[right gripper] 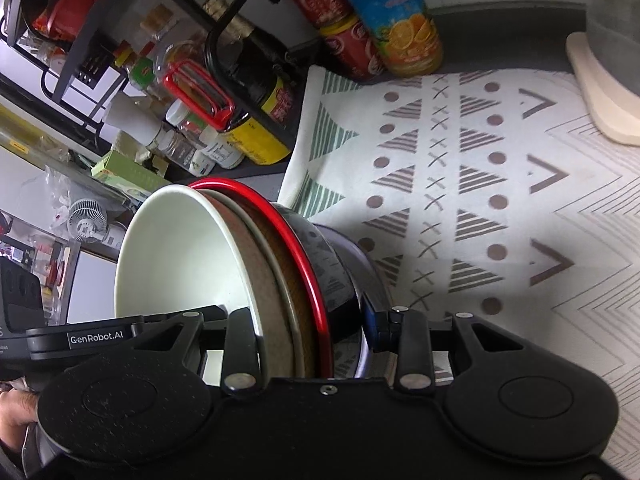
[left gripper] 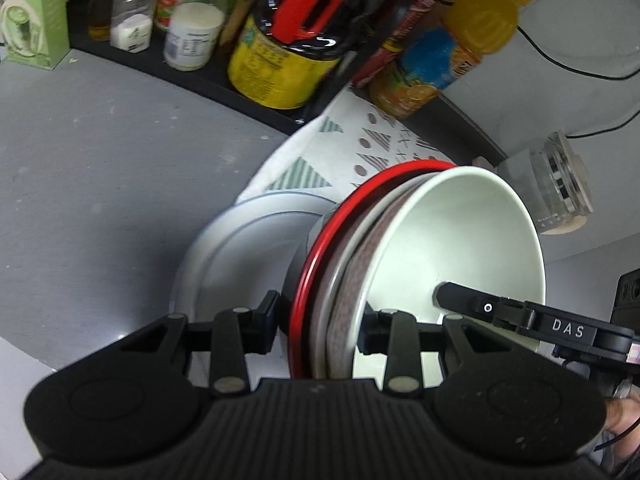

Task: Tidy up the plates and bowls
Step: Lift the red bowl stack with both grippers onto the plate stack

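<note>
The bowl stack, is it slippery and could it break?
Probably both. The bowl stack looks glossy and hard, so likely slick and breakable. The left gripper and right gripper each clamp its rims, suggesting it's heavy.

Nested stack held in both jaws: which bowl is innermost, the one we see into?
The white bowl, its plain interior open to both cameras. The brown-sided bowl and the red-rimmed black bowl wrap around its outside.

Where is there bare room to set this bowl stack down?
The patterned cloth lies bare between the drink bottles and the stack of bowls. The grey counter before the black shelf is also free. The shelf itself is packed with bottles.
</note>
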